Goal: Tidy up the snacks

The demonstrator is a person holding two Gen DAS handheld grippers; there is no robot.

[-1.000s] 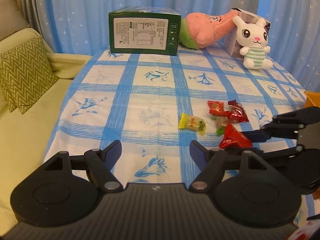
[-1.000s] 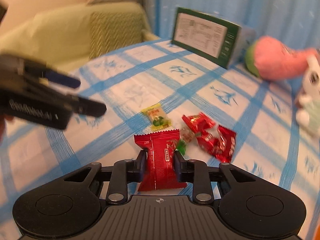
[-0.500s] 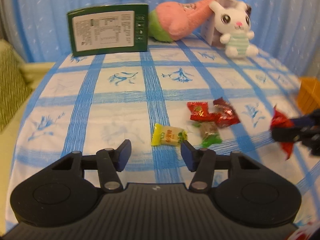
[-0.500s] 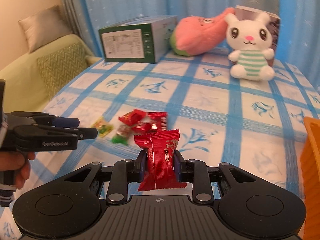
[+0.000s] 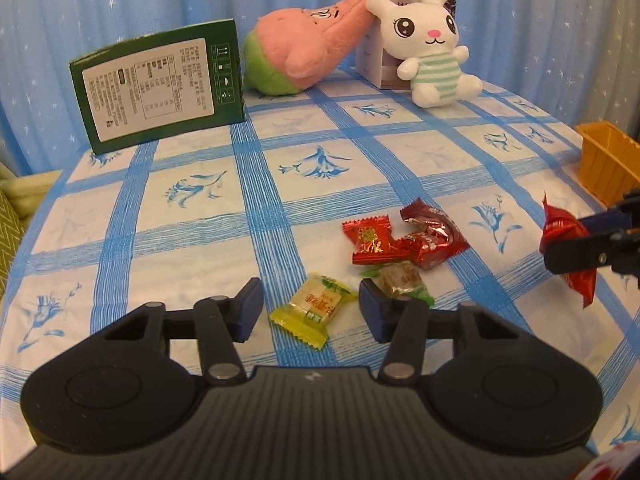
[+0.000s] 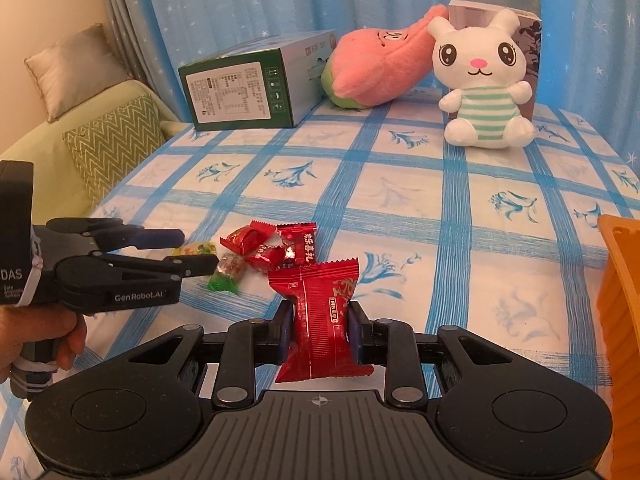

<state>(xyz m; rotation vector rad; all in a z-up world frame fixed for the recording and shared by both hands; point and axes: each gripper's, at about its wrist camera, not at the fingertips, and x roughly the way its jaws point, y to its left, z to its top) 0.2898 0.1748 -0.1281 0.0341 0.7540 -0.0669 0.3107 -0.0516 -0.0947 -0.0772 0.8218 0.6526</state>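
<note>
My right gripper is shut on a red snack packet and holds it above the table; it also shows at the right edge of the left wrist view. My left gripper is open, with its fingers either side of a yellow candy on the blue checked tablecloth. Just beyond lie a green-ended candy and two red packets. The left gripper also shows in the right wrist view, by the same pile.
An orange basket stands at the table's right edge, also in the right wrist view. At the back are a green box, a pink plush, a white rabbit plush and a small carton. A green sofa lies left.
My left gripper has moved forward until its fingers flank the yellow candy. My right gripper has lifted the red packet and swung right, toward the basket side.
</note>
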